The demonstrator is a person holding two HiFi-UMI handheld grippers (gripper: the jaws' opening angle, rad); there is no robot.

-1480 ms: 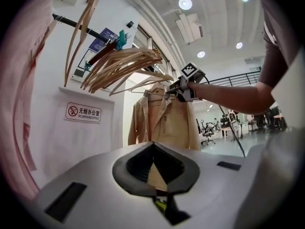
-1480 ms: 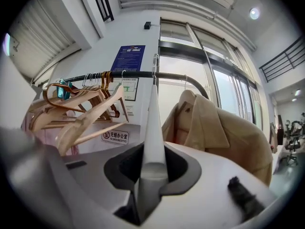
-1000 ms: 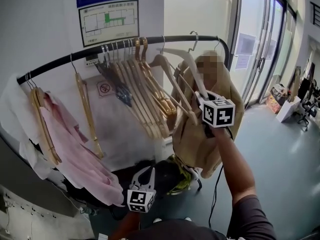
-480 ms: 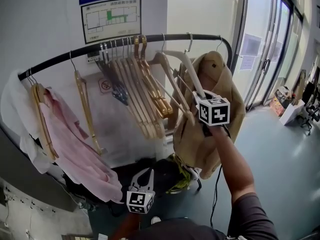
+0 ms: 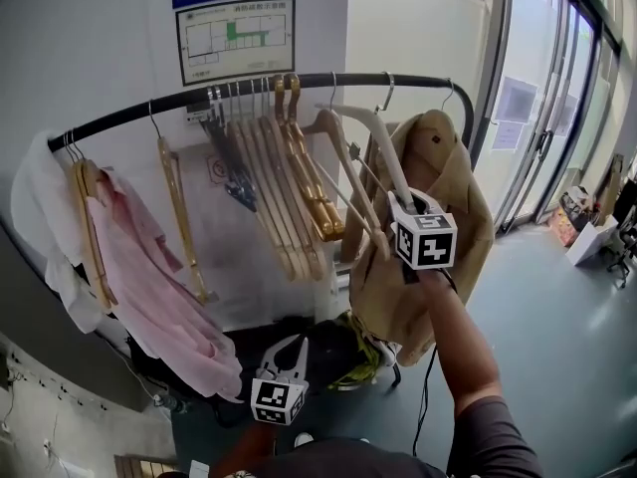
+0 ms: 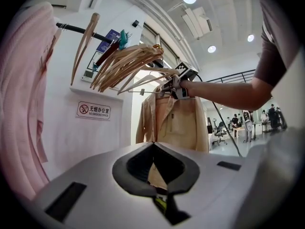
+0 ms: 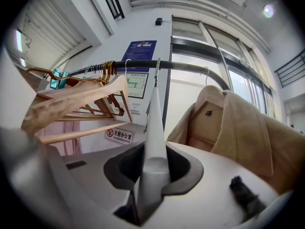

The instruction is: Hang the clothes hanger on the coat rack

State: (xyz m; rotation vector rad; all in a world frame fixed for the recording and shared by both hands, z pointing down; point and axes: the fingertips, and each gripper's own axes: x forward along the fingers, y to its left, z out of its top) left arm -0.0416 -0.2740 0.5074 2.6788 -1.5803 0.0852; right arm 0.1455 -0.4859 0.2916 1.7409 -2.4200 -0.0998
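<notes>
A pale hanger [image 5: 376, 152] slants up from my right gripper [image 5: 402, 203] toward the black coat rack rail [image 5: 119, 123]. The right gripper is shut on the lower end of one hanger arm. In the right gripper view that arm [image 7: 155, 123] runs straight up from the jaws of the right gripper [image 7: 153, 162], and its metal hook [image 7: 156, 67] crosses the rail [image 7: 190, 67]. Whether the hook rests on the rail I cannot tell. My left gripper [image 5: 288, 348] hangs low in front of the person, shut with nothing in it, and it [image 6: 153, 146] points level at the rack.
Several wooden hangers [image 5: 289, 187] crowd the rail left of the pale hanger. A beige coat [image 5: 443, 197] hangs right of it at the rail's bend. A pink garment [image 5: 149, 277] and a white one [image 5: 40, 207] hang at the left end. Glass doors [image 5: 537, 118] stand at right.
Only the head view has shifted a little. Both grippers and the pale hanger stay where they were.
</notes>
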